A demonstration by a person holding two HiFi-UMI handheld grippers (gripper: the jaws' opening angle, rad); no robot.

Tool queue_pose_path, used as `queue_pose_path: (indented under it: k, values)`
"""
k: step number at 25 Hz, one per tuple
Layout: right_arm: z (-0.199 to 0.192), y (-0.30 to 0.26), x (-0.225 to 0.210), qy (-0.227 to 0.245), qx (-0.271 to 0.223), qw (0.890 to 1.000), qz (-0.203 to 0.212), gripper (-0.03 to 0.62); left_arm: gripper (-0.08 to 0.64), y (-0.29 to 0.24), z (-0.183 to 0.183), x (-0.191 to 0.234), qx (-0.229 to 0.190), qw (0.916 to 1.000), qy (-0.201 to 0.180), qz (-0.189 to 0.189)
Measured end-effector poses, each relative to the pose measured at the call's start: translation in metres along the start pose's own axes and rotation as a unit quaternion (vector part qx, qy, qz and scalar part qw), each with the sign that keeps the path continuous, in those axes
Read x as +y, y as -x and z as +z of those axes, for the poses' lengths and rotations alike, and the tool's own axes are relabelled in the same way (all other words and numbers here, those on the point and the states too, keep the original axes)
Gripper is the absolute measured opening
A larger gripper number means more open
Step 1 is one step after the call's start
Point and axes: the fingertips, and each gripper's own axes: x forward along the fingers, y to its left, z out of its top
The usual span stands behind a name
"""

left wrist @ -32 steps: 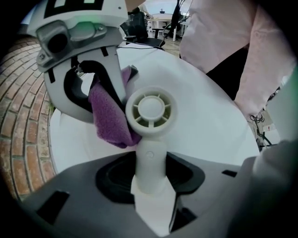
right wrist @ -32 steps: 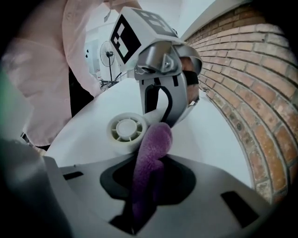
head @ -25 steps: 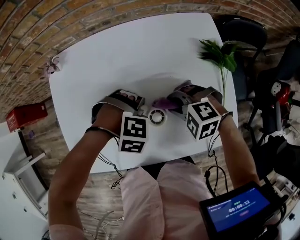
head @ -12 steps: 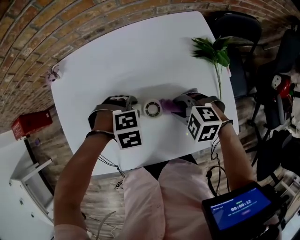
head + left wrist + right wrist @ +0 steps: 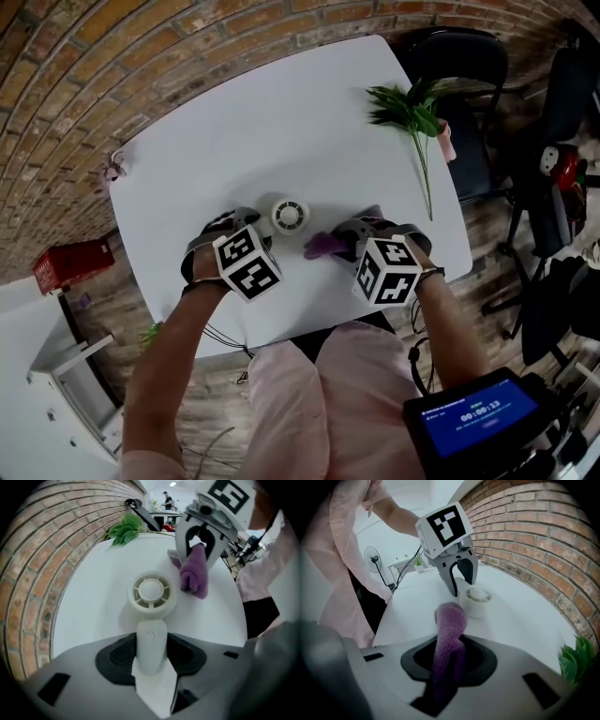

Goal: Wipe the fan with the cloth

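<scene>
A small white handheld fan (image 5: 290, 215) lies on the white table (image 5: 234, 141) with its round grille facing up. My left gripper (image 5: 267, 230) points straight down and is shut on the fan's handle (image 5: 151, 644); the fan head (image 5: 151, 592) juts past the jaws. My right gripper (image 5: 342, 242) is shut on a purple cloth (image 5: 322, 246), which hangs from its jaws (image 5: 450, 634). The cloth (image 5: 194, 571) hangs just right of the fan head with a small gap between them. In the right gripper view the fan (image 5: 476, 601) sits beyond the cloth, below the left gripper (image 5: 463, 587).
A green plant sprig (image 5: 412, 112) lies at the table's far right corner, and a small pink flower (image 5: 114, 167) lies at its left edge. A dark chair (image 5: 459, 66) stands beyond the right corner. On the floor to the left sits a red box (image 5: 70, 262).
The left gripper has rolled and swung the fan head toward the table's far side. The purple cloth, which was against the fan, now hangs apart from it, nearer the front edge.
</scene>
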Motion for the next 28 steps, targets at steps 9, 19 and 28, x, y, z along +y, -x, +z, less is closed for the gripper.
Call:
queue_pose_path:
  k: [9, 19, 28]
  values:
    - [0.002, 0.018, 0.022, -0.022, -0.027, 0.999, 0.002, 0.081, 0.305, 0.01, -0.032, -0.02, -0.026, 0.983, 0.178, -0.037]
    - [-0.046, 0.043, 0.034, -0.07, -0.013, 0.997, -0.012, 0.081, 0.337, 0.022, 0.074, -0.09, -0.149, 0.9483, 0.217, -0.178]
    - [-0.075, 0.062, 0.036, -0.123, -0.008, 0.992, -0.038, 0.083, 0.348, 0.01, 0.144, -0.067, -0.197, 0.9459, 0.197, -0.167]
